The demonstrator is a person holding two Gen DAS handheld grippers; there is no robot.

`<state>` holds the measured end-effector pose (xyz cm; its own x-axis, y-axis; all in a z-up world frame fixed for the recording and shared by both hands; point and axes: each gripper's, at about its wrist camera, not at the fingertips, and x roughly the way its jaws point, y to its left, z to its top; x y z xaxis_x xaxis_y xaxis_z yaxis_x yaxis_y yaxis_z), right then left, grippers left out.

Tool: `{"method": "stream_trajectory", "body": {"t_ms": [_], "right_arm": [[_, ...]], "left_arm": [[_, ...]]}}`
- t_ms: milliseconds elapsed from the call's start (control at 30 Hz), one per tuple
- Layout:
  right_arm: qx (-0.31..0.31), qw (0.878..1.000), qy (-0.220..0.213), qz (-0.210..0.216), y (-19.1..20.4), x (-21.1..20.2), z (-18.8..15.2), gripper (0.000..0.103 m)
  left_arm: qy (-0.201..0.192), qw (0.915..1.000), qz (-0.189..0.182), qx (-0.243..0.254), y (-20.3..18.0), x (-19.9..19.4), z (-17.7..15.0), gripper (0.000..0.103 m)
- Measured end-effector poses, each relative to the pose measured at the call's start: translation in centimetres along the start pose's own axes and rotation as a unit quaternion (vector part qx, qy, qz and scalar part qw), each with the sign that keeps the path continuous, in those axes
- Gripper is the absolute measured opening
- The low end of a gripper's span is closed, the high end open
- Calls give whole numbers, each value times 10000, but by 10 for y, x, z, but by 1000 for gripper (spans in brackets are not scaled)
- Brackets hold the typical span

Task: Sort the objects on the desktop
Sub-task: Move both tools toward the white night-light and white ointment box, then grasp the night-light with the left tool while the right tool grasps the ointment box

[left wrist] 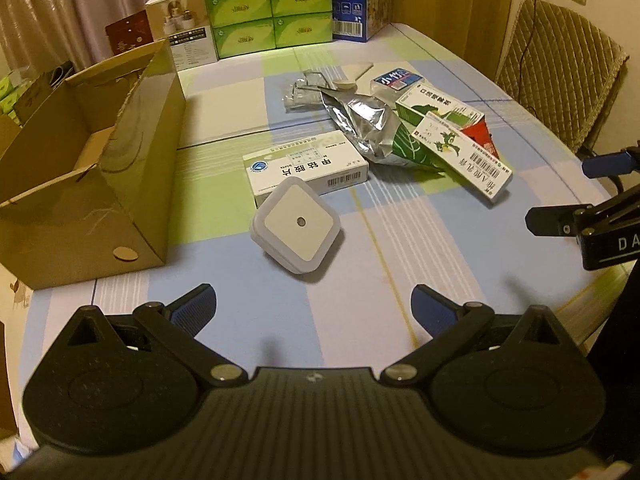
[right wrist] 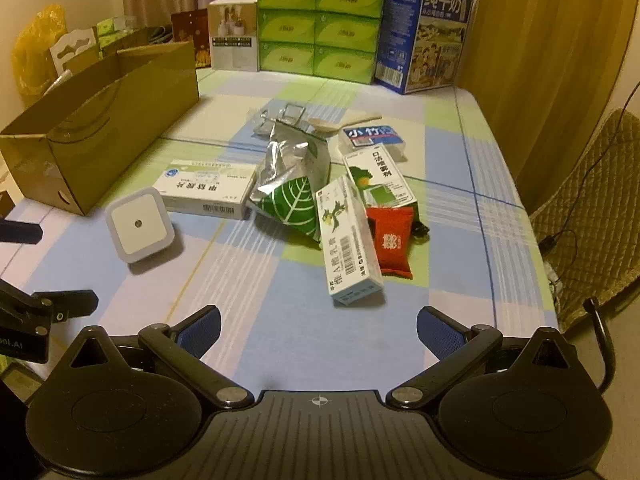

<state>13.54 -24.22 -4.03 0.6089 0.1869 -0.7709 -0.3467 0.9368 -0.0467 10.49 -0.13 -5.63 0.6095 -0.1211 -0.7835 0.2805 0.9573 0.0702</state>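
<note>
Left gripper (left wrist: 314,306) hung with jaws apart, empty; right gripper (right wrist: 319,330) likewise. White night light (left wrist: 296,227) leaned on the medicine box (left wrist: 306,172) beside the cardboard box (left wrist: 132,184) — likely light, rigid, smooth. Grip its flat sides.

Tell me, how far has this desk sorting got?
Barely begun, it seems. The cardboard box shows only bare floor where its inside is visible. Nothing is in hand: the left hand-held gripper and right hand-held gripper are both open and empty. Left on the table: the white night light, the white medicine box, the foil pouch, the red sachet and other packets.
</note>
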Motion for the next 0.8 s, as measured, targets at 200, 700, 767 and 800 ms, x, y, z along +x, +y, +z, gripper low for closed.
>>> {"method": "stream_trajectory", "body": {"t_ms": [200,700,767,800], "right_arm": [[3,9999,98,-29,-3,17,1,101],[-152,9998,28,-120,-10,49,9,101],[-189,9997,13,-161,-10,53,10,101],[-219,9996,12,-178,-9,55,10,101]], "left_arm": [[29,9999,-32,93,3,15,4,102],[-102,9985,-55,526,6,45,12,102],[-145,9978,-78,637,4,49,11,102],[-154,9974,-75,697,4,51,12,102]]}}
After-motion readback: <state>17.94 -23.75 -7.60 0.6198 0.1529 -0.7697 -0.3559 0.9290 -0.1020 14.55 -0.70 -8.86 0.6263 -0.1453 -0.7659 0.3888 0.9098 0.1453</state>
